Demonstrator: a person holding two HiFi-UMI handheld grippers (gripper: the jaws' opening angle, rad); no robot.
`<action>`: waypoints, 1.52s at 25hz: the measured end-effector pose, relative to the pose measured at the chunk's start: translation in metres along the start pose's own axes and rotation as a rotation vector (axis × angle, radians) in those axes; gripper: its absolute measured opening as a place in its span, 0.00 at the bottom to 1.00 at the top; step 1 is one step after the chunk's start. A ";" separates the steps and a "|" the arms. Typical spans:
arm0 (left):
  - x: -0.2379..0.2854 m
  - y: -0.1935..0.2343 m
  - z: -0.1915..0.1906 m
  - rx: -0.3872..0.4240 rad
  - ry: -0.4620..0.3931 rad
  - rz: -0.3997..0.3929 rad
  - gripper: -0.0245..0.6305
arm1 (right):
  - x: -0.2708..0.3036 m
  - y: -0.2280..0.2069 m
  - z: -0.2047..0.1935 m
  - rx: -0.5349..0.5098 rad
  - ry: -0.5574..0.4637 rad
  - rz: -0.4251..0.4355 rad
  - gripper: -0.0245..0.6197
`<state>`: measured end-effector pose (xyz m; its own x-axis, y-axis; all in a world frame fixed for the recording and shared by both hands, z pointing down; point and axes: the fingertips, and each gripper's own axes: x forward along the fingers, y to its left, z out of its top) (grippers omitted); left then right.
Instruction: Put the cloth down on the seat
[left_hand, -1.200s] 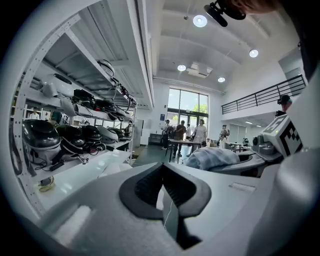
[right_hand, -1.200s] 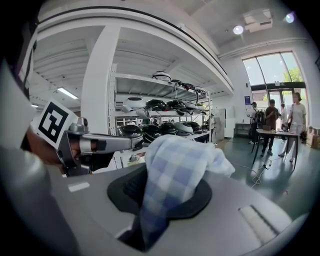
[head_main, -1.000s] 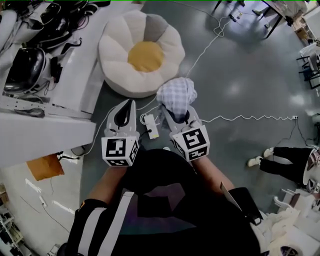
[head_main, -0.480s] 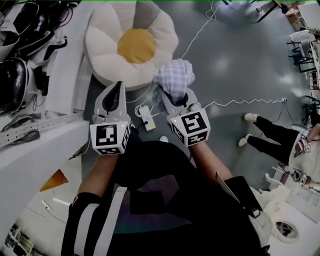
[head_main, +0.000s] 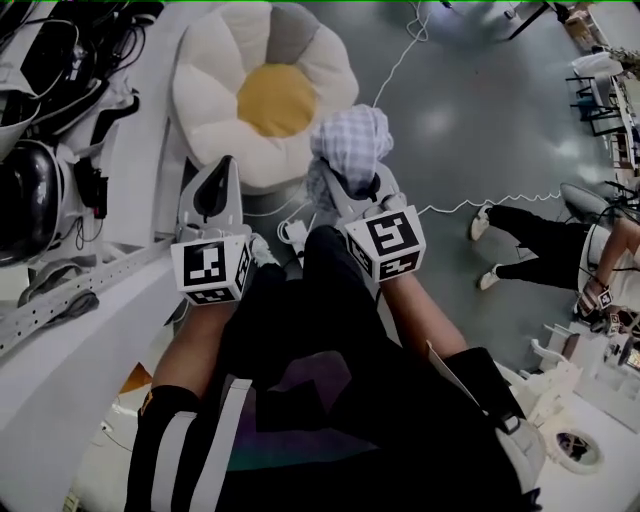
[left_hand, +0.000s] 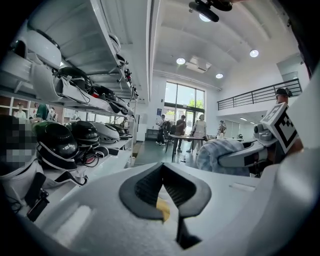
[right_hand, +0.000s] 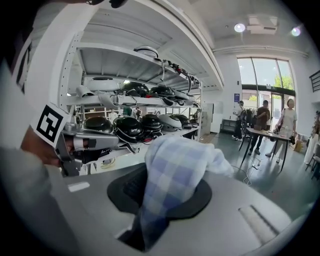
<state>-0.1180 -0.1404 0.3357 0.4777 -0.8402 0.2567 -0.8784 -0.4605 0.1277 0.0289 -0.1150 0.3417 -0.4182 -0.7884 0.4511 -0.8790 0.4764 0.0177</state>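
- Grey floor (head_main: 470, 150), with a flower-shaped seat (head_main: 215, 70) lying on it, white petals round a yellow centre; helmets (left_hand: 60, 142) line the shelves at the left.
- Right gripper (head_main: 345, 182) is clamped on the checked cloth (head_main: 352, 140), held in the air by the seat's right edge.
- Left gripper (head_main: 222, 172) has its jaws together, with nothing in them.

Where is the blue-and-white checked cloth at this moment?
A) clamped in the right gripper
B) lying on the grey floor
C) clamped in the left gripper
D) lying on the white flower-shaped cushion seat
A: the right gripper view shows the right gripper shut on the blue-and-white checked cloth, which bunches out past its tips.
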 end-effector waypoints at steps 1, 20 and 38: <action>0.004 0.004 0.002 -0.001 -0.001 0.007 0.04 | 0.006 -0.002 0.002 -0.003 0.002 0.006 0.17; 0.183 0.054 -0.059 -0.024 0.081 0.218 0.04 | 0.202 -0.095 -0.033 -0.063 0.055 0.258 0.17; 0.289 0.141 -0.243 -0.056 0.224 0.385 0.04 | 0.393 -0.105 -0.171 -0.141 0.151 0.380 0.18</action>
<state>-0.1064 -0.3779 0.6607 0.1073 -0.8618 0.4958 -0.9939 -0.1050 0.0327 -0.0040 -0.4078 0.6695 -0.6590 -0.4857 0.5743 -0.6244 0.7790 -0.0577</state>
